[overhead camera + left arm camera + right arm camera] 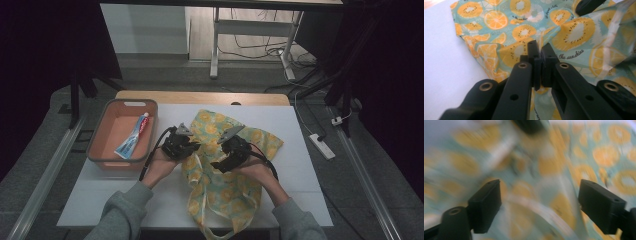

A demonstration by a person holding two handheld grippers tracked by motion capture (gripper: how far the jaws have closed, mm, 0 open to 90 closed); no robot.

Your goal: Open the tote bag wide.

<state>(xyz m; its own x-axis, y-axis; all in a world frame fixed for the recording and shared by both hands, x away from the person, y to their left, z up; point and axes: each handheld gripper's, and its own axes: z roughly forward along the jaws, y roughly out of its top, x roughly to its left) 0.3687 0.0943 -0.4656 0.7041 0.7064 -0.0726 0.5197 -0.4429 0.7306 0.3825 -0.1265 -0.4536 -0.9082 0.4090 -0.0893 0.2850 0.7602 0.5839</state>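
**Left jaws pinch fruit-print bag, right jaws spread over it**

Grey sleeves enter from the bottom of the high view, one gripper in each hand. Left gripper (196, 146) sits at the left edge of the fruit-print cloth bag (220, 192); in the left gripper view its jaws are pressed together on a raised fold of the bag (574, 32), fabric caught between the pads. Right gripper (216, 164) hangs over the middle of the bag, just beside the left one. In the right gripper view its jaws stand wide apart, nothing between the pads, bag fabric (564, 162) blurred beneath them. Bag lies crumpled on the white table (300, 130), centre to right, its lower end reaching the near edge. Orange bin (102, 137) sits at the table's left, near the bag but apart from it, with a toothpaste tube (132, 137) lying inside.
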